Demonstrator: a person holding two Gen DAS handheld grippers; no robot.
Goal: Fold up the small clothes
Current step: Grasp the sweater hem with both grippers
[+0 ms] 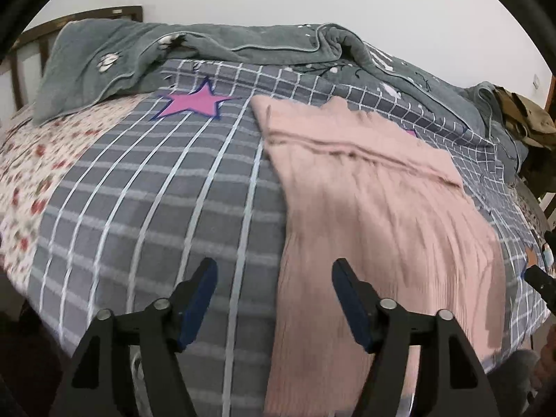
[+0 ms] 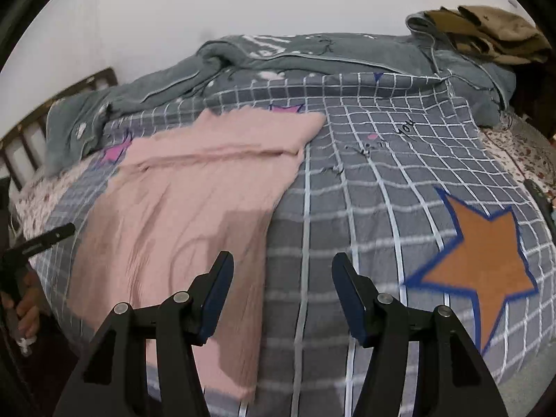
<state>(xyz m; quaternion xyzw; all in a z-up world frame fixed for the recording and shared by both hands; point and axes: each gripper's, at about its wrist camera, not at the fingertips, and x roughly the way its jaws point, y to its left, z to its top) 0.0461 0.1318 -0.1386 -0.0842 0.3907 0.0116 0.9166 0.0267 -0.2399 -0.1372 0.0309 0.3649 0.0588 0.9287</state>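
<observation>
A pink ribbed garment [image 1: 375,208] [image 2: 194,191] lies flat on the grey checked duvet [image 1: 156,191] [image 2: 365,208], with a fold seam across its far part and its near end hanging over the bed's front edge. My left gripper [image 1: 274,267] is open over the garment's left edge, one finger above the duvet and one above the pink cloth, nothing held. My right gripper [image 2: 282,259] is open at the garment's right edge, also holding nothing. In the right wrist view the left gripper [image 2: 45,239] shows at the far left, carried by a hand [image 2: 27,299].
A crumpled grey-green blanket [image 1: 215,45] [image 2: 278,59] runs along the bed's far side by the wall. Olive-brown clothing [image 1: 521,114] [image 2: 493,31] is piled at the far right. A wooden headboard [image 1: 31,41] and a floral sheet [image 1: 41,160] are at the left.
</observation>
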